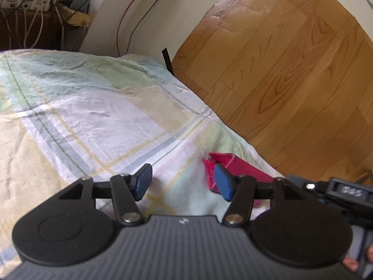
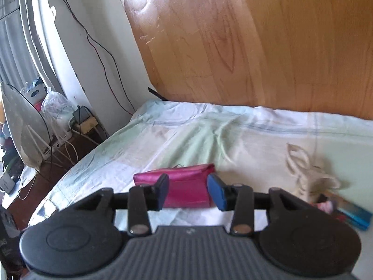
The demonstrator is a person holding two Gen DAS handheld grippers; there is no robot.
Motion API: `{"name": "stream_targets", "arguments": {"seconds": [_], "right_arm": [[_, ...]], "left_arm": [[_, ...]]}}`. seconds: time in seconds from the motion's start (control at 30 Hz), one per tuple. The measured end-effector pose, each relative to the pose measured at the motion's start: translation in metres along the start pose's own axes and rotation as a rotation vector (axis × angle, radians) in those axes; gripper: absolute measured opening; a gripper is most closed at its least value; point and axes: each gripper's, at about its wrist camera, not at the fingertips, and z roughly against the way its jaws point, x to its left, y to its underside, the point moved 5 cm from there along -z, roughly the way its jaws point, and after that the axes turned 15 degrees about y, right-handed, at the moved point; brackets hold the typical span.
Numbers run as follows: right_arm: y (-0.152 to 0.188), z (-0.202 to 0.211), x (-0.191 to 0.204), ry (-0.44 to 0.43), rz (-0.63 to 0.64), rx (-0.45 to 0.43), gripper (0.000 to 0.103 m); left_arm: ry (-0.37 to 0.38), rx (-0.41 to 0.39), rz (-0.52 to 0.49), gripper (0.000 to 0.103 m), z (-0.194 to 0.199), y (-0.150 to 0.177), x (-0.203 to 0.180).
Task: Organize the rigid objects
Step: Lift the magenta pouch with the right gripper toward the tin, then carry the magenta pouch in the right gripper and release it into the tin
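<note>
A magenta pouch (image 2: 186, 177) lies flat on the checked bedsheet (image 2: 209, 135). My right gripper (image 2: 188, 190) hovers just in front of it with its jaws partly apart. The left blue pad (image 2: 163, 191) overlaps the pouch's front and the right pad (image 2: 216, 192) sits at its right end; neither visibly presses it. In the left wrist view the same pouch (image 1: 235, 165) shows behind the right fingertip, near the bed's edge. My left gripper (image 1: 183, 182) is open over the sheet (image 1: 93, 116) with nothing between its pads.
A cream cord bundle (image 2: 303, 170), a small pink item (image 2: 326, 205) and a blue packet (image 2: 356, 217) lie on the bed to the right. Wooden floor (image 1: 291, 81) runs beyond the bed edge. Cables and a power strip (image 2: 84, 121) sit by the wall.
</note>
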Motion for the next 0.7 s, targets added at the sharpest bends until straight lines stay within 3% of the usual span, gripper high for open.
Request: {"name": "stream_targets", "arguments": {"seconds": [0.13,0.27,0.47,0.53,0.57,0.63,0.67,0.7], "right_arm": [[-0.001,-0.021,0.006,0.001,-0.007,0.002,0.043],[0.000,-0.022,0.009,-0.003,-0.014,-0.007,0.003],[0.009,0.026,-0.001,-0.016,-0.003,-0.046,0.003],[0.013,0.039,-0.001,0.014,0.058,-0.076,0.005],[0.015,0.042,0.000,0.023,0.088,-0.088,0.008],[0.017,0.043,0.001,0.020,0.114,-0.100,0.016],[0.018,0.041,0.002,0.014,0.122,-0.098,0.026],[0.018,0.039,0.004,0.007,0.137,-0.098,0.030]], "left_arm": [[0.019,0.003,-0.025,0.061,-0.002,0.000,-0.005],[0.018,0.011,-0.019,0.061,-0.006,-0.001,-0.002],[0.025,0.016,-0.033,0.061,-0.007,-0.001,-0.003],[0.031,0.020,-0.038,0.061,-0.008,-0.001,-0.004],[0.040,0.024,-0.034,0.064,-0.009,-0.002,-0.004],[0.080,0.051,-0.026,0.079,-0.013,-0.005,-0.005],[0.097,0.073,-0.042,0.081,-0.015,-0.007,-0.007],[0.109,0.097,-0.081,0.082,-0.018,-0.010,-0.012]]}}
